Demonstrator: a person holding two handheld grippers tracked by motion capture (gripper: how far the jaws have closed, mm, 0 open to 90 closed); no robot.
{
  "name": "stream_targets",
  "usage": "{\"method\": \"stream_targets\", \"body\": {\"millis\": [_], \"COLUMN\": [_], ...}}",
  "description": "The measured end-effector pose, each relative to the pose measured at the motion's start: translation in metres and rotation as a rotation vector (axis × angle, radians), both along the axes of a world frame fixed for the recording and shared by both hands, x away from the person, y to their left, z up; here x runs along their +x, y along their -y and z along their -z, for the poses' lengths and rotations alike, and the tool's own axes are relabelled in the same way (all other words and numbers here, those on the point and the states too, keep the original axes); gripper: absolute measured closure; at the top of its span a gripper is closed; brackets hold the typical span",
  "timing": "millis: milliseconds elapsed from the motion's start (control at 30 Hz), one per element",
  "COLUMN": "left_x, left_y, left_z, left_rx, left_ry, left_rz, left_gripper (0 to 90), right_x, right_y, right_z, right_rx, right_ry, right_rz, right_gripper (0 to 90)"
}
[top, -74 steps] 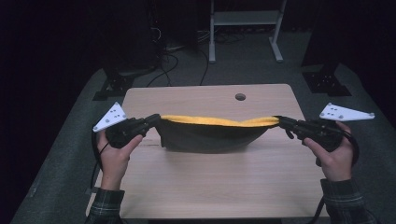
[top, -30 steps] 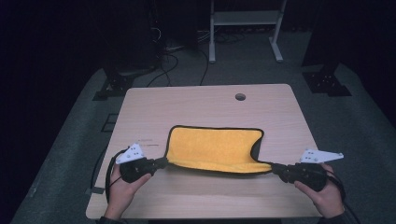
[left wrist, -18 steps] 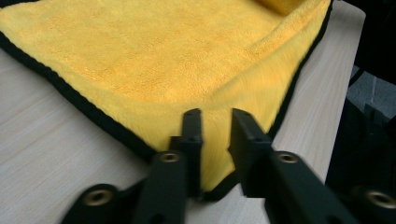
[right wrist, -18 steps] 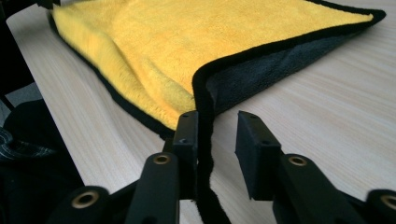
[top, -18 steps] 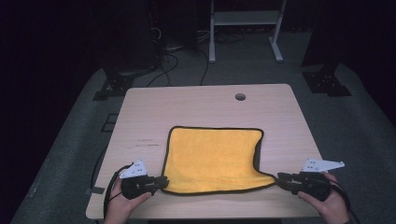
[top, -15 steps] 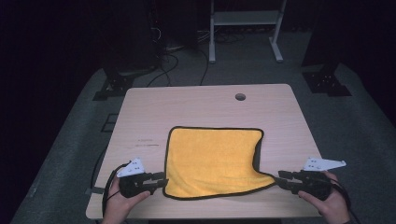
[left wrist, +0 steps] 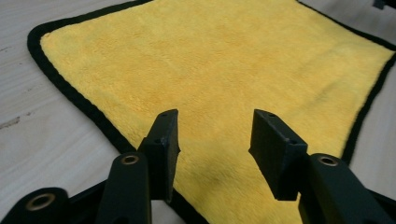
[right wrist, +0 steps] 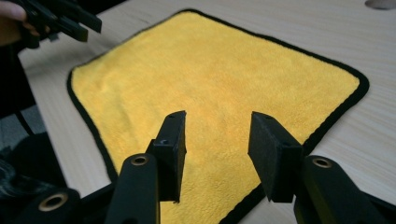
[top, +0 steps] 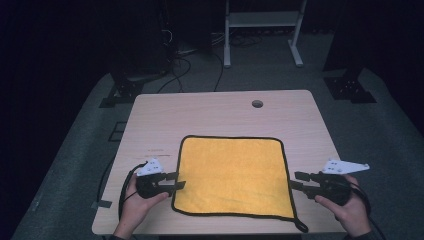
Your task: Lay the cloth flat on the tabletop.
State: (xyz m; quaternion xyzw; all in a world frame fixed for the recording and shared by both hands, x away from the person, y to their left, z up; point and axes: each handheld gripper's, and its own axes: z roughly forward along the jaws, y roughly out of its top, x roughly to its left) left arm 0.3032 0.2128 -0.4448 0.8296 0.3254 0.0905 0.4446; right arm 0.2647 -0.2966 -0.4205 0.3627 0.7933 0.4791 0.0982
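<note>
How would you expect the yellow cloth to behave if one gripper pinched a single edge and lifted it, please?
The yellow cloth lies flat and thin on the table, so it would likely droop and fold. Its fluffy pile suggests it is light and grips well. Pushed, it would probably bunch rather than slide.

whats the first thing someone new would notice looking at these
The bright yellow cloth with its black border, spread flat on the near half of the pale wooden table, stands out against the dark room. Next come the two black grippers at its sides, the left gripper and the right gripper, both with jaws open and holding nothing.
</note>
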Motion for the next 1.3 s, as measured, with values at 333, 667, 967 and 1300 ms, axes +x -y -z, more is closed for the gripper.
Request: {"method": "stream_targets", "body": {"millis": [333,667,967,1300], "left_x": [0.028,0.022,0.003,0.02], "left_y": [0.018,0.02,0.011,-0.009], "left_z": [0.012,0.023,0.023,0.02], "left_rx": [0.153,0.264,0.259,0.172], "left_ry": [0.012,0.011,0.009,0.026], "left_rz": [-0.045,-0.043,-0.075,-0.184], "left_gripper": [44.5,47.1,42.4,32.9], "right_x": [0.038,0.048,0.052,0.06], "right_y": [-0.017,-0.023,-0.012,0.017], "right_z": [0.028,0.036,0.041,0.049], "right_rx": [-0.142,-0.195,-0.218,-0.23], "right_ry": [0.005,0.008,0.028,-0.007], "right_rz": [0.039,0.047,0.099,0.231], "right_gripper": [49.9,49.7,41.9,39.8]}}
